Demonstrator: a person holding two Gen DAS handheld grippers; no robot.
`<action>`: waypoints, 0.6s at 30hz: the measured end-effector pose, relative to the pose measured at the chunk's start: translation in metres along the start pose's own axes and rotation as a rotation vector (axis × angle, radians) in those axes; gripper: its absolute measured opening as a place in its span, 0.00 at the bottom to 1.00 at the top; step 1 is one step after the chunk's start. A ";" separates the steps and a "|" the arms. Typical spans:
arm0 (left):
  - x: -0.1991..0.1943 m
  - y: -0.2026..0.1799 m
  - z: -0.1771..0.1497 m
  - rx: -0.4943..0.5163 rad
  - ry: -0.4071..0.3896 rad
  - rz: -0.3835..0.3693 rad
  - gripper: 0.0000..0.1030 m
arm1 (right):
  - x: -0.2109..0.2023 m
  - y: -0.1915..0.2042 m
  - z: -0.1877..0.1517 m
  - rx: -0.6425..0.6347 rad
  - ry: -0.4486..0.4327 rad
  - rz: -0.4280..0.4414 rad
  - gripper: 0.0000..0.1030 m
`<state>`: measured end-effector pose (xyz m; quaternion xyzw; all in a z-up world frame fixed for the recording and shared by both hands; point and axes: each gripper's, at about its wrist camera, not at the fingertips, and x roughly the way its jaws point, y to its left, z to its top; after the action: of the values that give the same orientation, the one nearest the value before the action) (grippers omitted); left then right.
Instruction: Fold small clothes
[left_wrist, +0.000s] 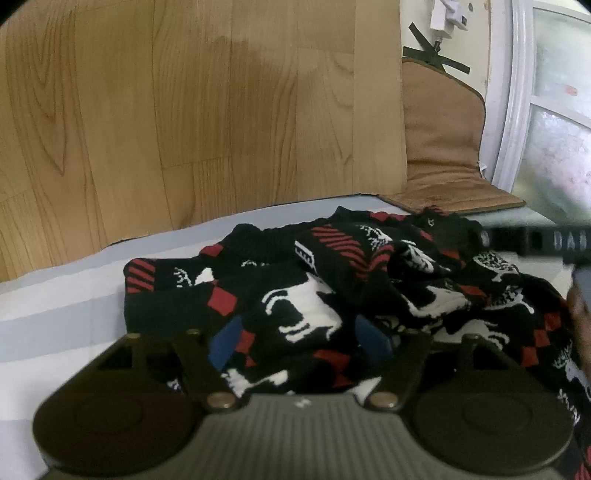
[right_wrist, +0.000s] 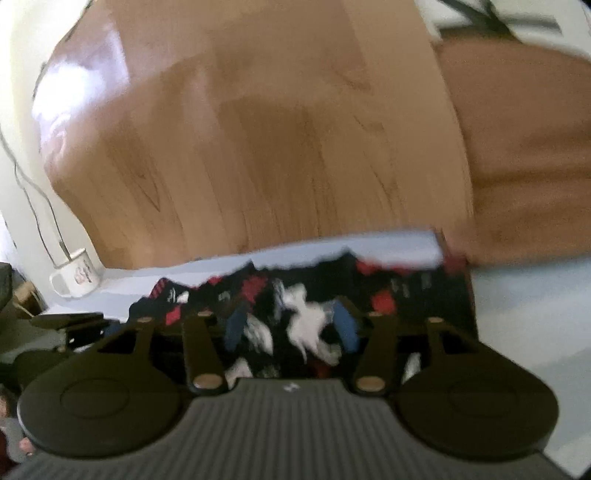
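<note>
Left wrist view. The left tongs (left_wrist: 299, 341) stand apart, blue-padded fingers (left_wrist: 223, 347) at either side of a fold of the black, red and white patterned garment (left_wrist: 295, 302); fabric lies between them, but no pad visibly presses on it. The garment lies crumpled on the pale grey-striped bed sheet (left_wrist: 62, 314), spreading from the centre towards 3 o'clock. Behind it, from 9 to 1 o'clock, rises a wood-grain headboard (left_wrist: 184, 110). At 2 o'clock a brown cushion (left_wrist: 443, 129) leans against the wall, beside a white window frame (left_wrist: 517, 92). The right tongs' dark finger (left_wrist: 535, 240) enters at 3 o'clock, over the garment's far edge.

Right wrist view (motion-blurred). The right tongs (right_wrist: 291, 328) likewise stand apart, blue pads (right_wrist: 345, 325) over the garment (right_wrist: 306, 321), which fills the gap between them; whether they touch the fabric cannot be told through the blur. The sheet (right_wrist: 517, 314) extends to 3 o'clock. A white mug (right_wrist: 75, 277) stands at 9 o'clock beside the headboard (right_wrist: 258, 147), with thin cables running above it. The left tongs (right_wrist: 70, 319) show as a dark shape at 8 o'clock, at the garment's edge.
</note>
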<state>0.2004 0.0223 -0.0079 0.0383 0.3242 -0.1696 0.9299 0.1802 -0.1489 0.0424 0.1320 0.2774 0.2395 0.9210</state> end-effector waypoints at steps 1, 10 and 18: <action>0.000 0.000 0.000 -0.001 0.000 0.000 0.69 | 0.003 -0.009 -0.007 0.045 0.017 -0.010 0.55; 0.001 0.001 -0.001 -0.008 0.003 0.006 0.77 | -0.001 -0.051 -0.010 0.357 -0.027 0.043 0.61; 0.001 0.002 0.000 -0.012 0.008 0.002 0.80 | 0.001 -0.043 -0.010 0.307 -0.026 0.023 0.62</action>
<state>0.2017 0.0244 -0.0089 0.0339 0.3286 -0.1665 0.9290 0.1912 -0.1844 0.0180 0.2777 0.2972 0.2028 0.8908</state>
